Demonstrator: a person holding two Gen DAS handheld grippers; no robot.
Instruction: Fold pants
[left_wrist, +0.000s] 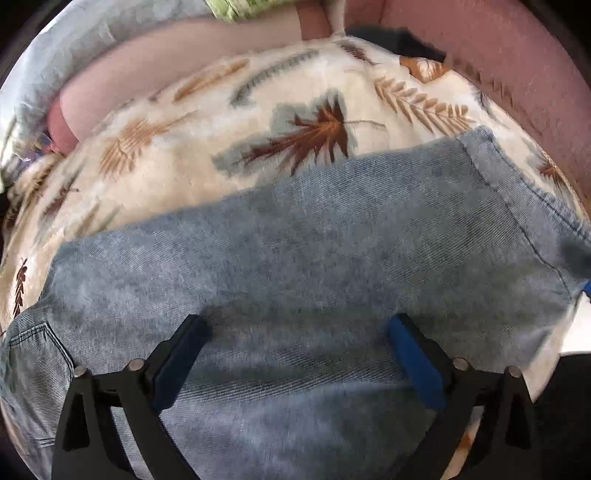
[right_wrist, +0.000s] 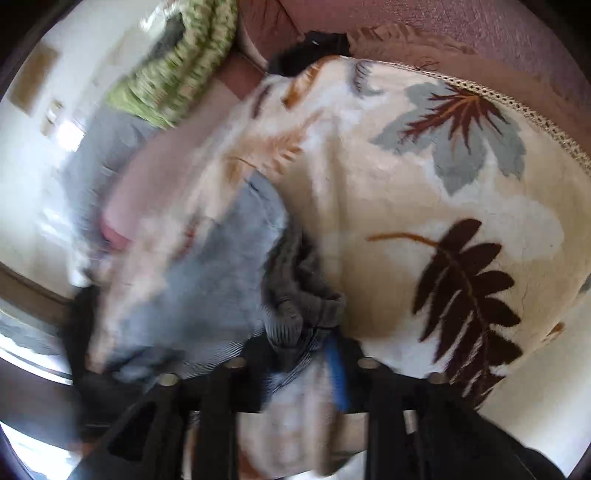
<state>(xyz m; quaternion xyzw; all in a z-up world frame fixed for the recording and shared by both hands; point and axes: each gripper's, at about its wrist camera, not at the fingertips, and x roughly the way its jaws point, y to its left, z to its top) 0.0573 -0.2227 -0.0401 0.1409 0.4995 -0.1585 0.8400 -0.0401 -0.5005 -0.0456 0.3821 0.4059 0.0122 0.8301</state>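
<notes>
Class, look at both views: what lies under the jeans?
The jeans lie on a cream blanket printed with leaves, which shows all round them. The part of the blanket beneath the denim is covered, so anything else there cannot be seen.

Pants: matt faded denim; blanket: fuzzy plush.

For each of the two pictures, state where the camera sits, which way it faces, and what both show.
Left wrist: on the left tongs, facing steeply down at flat jeans; both fingers show, wide apart.
Right wrist: on the right tongs, facing down at the jeans' bunched end; blurred fingers show.
Shared: jeans, leaf-print blanket, pink sofa.
</notes>
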